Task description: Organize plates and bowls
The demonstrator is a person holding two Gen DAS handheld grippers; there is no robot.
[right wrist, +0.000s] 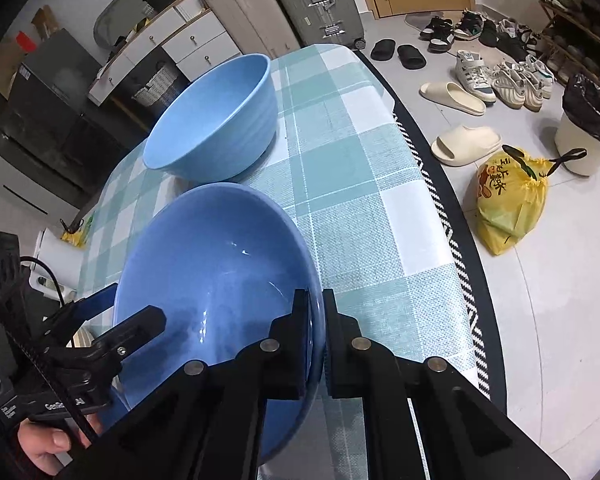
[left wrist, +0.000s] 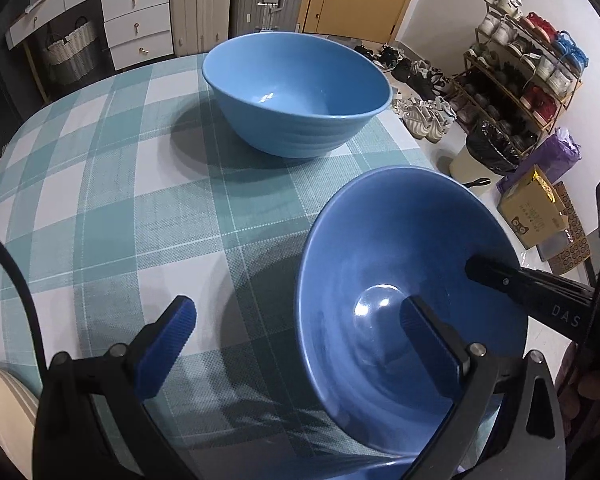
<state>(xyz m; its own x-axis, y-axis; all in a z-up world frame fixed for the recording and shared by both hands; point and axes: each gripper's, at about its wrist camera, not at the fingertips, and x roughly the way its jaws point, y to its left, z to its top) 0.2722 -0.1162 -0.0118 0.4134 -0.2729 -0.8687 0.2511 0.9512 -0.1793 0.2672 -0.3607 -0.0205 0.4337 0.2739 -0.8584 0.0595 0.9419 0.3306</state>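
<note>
My right claw (right wrist: 318, 344) is clamped on the rim of the darker blue glossy bowl (right wrist: 220, 280), one pad inside and one outside, and the bowl hangs tilted above the teal-and-white checked table (right wrist: 360, 208). My left claw (left wrist: 296, 344) stands wide apart, gripping nothing; one blue-padded finger (left wrist: 428, 344) sits inside that bowl, the other over the cloth. Farther out, a lighter blue ribbed bowl (left wrist: 296, 92) rests upright on the table. A cream ridged plate (left wrist: 4, 408) shows at the left edge.
</note>
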